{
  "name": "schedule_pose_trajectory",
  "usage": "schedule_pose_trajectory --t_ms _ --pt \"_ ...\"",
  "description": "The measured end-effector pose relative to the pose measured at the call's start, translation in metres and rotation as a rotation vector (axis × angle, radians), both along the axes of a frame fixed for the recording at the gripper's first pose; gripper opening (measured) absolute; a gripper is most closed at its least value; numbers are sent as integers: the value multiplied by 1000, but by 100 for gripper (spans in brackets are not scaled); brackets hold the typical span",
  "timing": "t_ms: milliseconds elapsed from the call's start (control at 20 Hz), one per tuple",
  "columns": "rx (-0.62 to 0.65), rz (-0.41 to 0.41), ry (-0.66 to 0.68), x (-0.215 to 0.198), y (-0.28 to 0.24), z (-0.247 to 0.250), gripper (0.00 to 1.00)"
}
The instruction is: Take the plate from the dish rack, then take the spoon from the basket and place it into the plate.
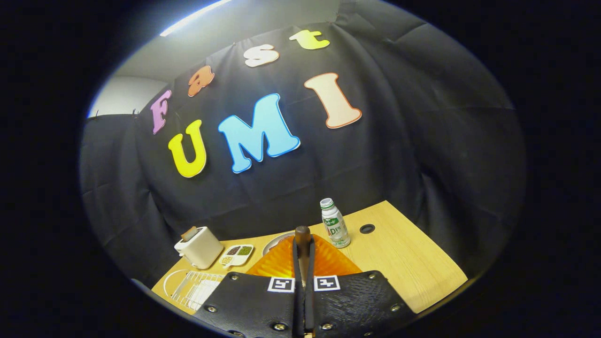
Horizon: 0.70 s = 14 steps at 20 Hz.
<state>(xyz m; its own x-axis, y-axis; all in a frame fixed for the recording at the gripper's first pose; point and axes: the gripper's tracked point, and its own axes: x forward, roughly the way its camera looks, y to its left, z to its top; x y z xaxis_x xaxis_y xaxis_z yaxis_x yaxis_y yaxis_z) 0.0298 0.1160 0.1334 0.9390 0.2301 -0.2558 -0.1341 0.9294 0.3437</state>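
Claw [303, 263] raised above the worktop [404, 263], tilted forward and down, looking toward the black booth wall. Fingers [296, 263] drawn almost together, clamped on a thin upright handle — the spoon [303, 233], its rounded brown end poking up just past the fingertips. Both fingers pressed against it, one on either side.

Directly under and ahead of the fingers: an orange ribbed basket [281, 265], spreading out to both sides of them. Just beyond its far edge, a pale curved rim — probably the plate [274, 243], mostly hidden behind the basket; cannot tell how it lies. Spoon held above the basket, not touching the plate.

To the left of the fingers, near the worktop's near edge, a white wire dish rack [192, 288]. Further back on that side, a cream toaster [199, 247] with a brown slice sticking out of it, and beside it a small divided dish [237, 254] with dark and green fillings. To the right, beyond the basket, a small upright bottle [335, 229] with a green-and-white label, and past it a round dark hole [367, 228] in the wood.
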Motion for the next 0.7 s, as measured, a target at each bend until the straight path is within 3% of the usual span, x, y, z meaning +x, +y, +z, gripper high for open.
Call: schedule_pose_trajectory --t_ms 350,700 --pt "-33 175 4 -81 51 10 1" --pt "-94 327 65 -169 115 -45 1"
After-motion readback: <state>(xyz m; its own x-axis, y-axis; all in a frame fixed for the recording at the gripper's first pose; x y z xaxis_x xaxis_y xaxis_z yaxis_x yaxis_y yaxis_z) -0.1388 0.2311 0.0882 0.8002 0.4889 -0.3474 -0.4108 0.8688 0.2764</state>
